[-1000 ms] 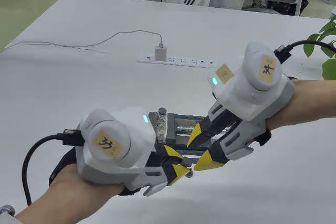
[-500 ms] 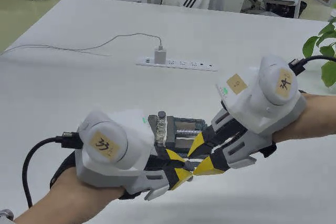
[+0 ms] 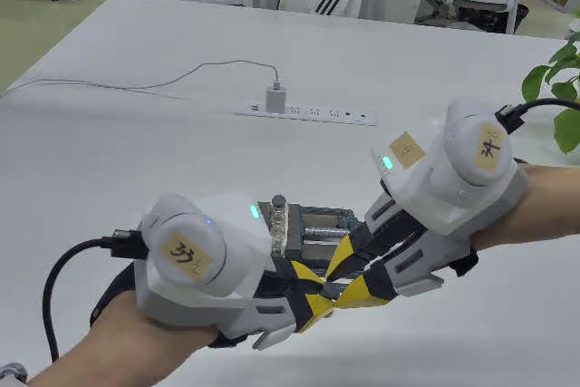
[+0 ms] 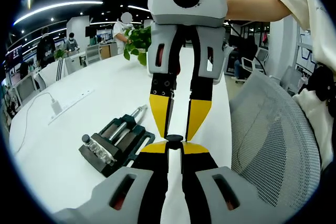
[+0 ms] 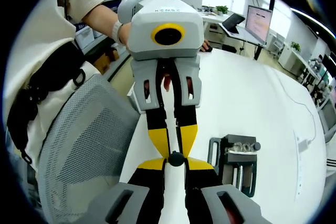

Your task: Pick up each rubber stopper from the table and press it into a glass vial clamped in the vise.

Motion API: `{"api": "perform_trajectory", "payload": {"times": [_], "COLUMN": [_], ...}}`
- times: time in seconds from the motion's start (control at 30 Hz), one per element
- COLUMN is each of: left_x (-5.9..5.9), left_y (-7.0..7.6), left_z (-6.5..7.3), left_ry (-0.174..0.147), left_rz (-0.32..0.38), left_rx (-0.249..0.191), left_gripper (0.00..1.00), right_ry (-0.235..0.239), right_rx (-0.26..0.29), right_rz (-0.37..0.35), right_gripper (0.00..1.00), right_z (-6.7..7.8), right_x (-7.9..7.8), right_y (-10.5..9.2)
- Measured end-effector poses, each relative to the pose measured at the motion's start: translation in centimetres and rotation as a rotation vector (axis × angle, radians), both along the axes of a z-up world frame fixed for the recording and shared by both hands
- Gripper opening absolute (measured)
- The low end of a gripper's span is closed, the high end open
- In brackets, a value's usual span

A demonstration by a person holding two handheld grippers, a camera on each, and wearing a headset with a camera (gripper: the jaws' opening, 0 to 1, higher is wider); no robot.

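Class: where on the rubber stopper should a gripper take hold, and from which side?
Likely across the rubber stopper's round sides, side-on, fingertips only, near one end: it is small, and the other end must stay free to enter a vial.

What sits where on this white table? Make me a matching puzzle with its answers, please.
Things:
1 rubber stopper
2 glass vial
3 charger
4 plant

Places:
A plugged into the power strip
B clamped in the vise
C at the right edge of the head view
D where the jaw tips of the left gripper and right gripper meet

Pairs: 1-D, 2-B, 3-A, 4-C
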State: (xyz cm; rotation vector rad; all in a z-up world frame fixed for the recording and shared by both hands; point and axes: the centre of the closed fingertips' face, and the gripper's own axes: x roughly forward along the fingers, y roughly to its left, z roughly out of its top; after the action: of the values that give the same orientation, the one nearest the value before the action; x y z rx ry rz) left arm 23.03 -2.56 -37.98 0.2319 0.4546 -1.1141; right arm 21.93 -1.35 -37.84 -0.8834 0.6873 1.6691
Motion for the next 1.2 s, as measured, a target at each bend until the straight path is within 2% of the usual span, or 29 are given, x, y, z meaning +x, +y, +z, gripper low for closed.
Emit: {"api": "perform_trajectory", "payload": {"times": [0.27, 0.47, 0.6, 0.83, 0.97, 1.03, 1.1, 1.2], "left_x": [0.1, 0.1, 0.1, 0.1, 0.4, 0.5, 0.5, 0.8], "left_y": [0.0, 0.0, 0.1, 0.1, 0.3, 0.5, 0.7, 1.3], "left_z": [0.1, -0.1, -0.1, -0.3, -0.4, -0.4, -0.5, -0.7], "left_ry": [-0.002, -0.032, -0.041, -0.038, -0.044, -0.056, -0.042, -0.060], "left_rz": [0.000, -0.015, -0.019, -0.016, 0.007, 0.015, 0.029, 0.056], "left_rx": [0.004, 0.050, 0.057, 0.061, 0.068, 0.057, 0.049, 0.057], "left_gripper": [0.04, 0.05, 0.05, 0.06, 0.17, 0.19, 0.23, 0.31], "right_ry": [0.000, 0.019, 0.026, 0.037, 0.040, 0.039, 0.035, 0.029], "right_rx": [-0.019, -0.034, -0.037, -0.039, -0.042, -0.042, -0.044, -0.049], "right_rz": [-0.015, -0.045, -0.042, -0.038, -0.039, -0.040, -0.042, -0.042], "right_gripper": [0.08, 0.08, 0.07, 0.07, 0.07, 0.07, 0.07, 0.07], "right_z": [0.1, -0.1, -0.1, -0.2, -0.2, -0.2, -0.2, -0.3], "right_x": [0.2, 0.3, 0.2, 0.2, 0.4, 0.5, 0.7, 1.0], "right_y": [0.1, 0.1, 0.1, 0.2, 0.1, 0.0, 0.0, 0.0]}}
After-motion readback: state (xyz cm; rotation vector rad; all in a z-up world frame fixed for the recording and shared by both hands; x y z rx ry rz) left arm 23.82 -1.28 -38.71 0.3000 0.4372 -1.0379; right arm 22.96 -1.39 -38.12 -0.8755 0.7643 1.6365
